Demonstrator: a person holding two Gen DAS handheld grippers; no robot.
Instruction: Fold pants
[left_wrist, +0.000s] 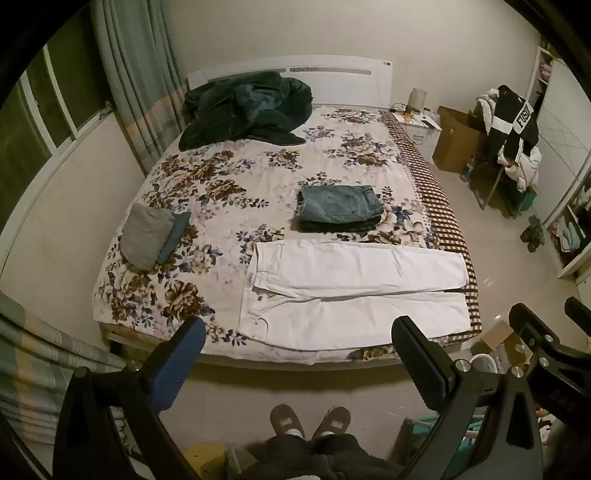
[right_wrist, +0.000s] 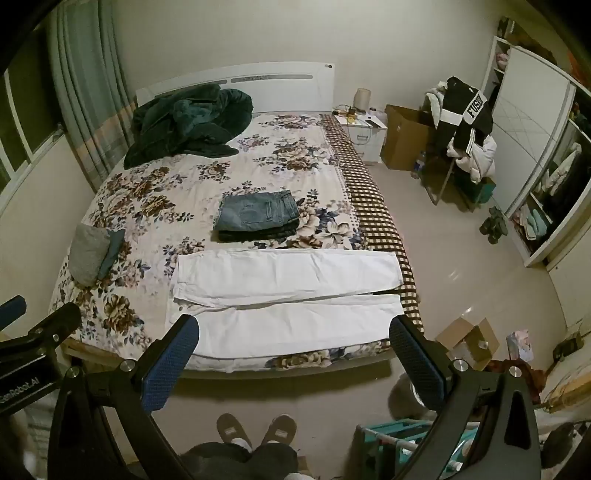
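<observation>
Where pants lie, floral bed.

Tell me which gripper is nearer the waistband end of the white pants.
Left. The left gripper hangs open above the bed's foot edge, closer to the white pants waistband; the right gripper, also open, sits toward the hems.
</observation>
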